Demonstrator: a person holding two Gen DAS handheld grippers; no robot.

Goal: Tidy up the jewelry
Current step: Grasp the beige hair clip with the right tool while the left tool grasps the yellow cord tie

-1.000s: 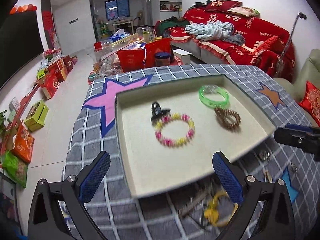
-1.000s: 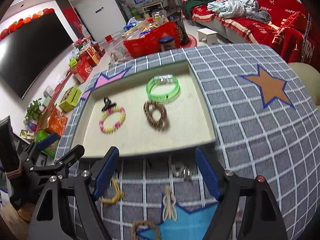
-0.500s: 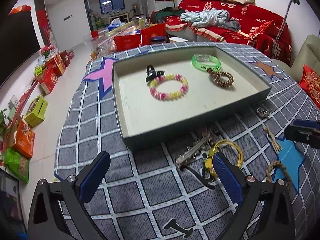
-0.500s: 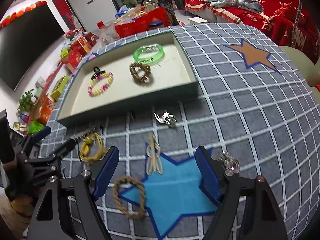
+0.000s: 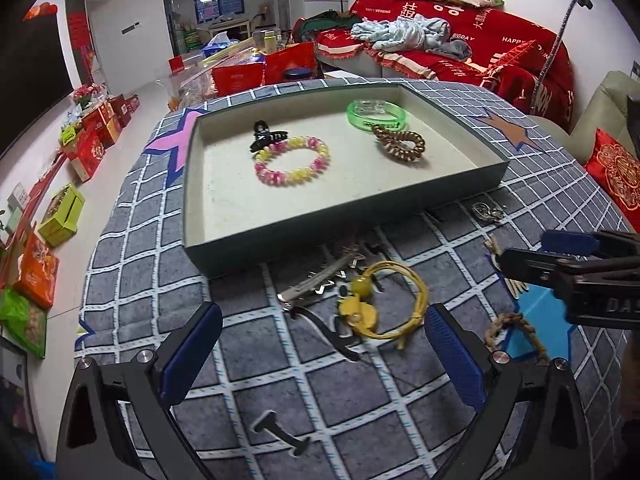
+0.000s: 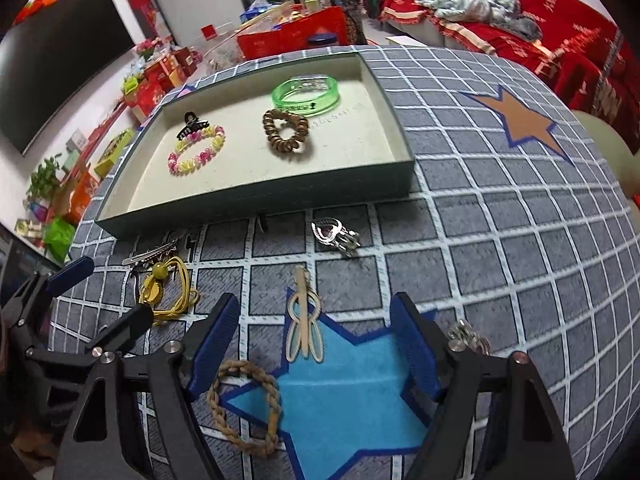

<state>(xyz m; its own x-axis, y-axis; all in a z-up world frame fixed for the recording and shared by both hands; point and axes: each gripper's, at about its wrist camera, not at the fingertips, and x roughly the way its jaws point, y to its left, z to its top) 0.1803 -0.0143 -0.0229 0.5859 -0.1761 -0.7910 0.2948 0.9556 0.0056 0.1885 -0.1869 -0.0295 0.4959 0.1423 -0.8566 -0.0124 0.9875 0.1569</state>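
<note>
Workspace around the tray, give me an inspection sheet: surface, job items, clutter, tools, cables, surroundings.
Surface: grey checked cloth with star patches.
Job items: tray holds green bangle, brown coil tie, bead bracelet, black claw clip. Outside the tray, on the cloth: yellow cord, metal clip, silver ring piece, tan clip, braided loop, and a second silver piece.
Clutter: nothing seen.
Tools: left tool open over the yellow cord; right tool open, just been closing, around the tan clip, not touching it.
Cables: nothing seen.
Surroundings: red sofa, boxes on the floor.
</note>
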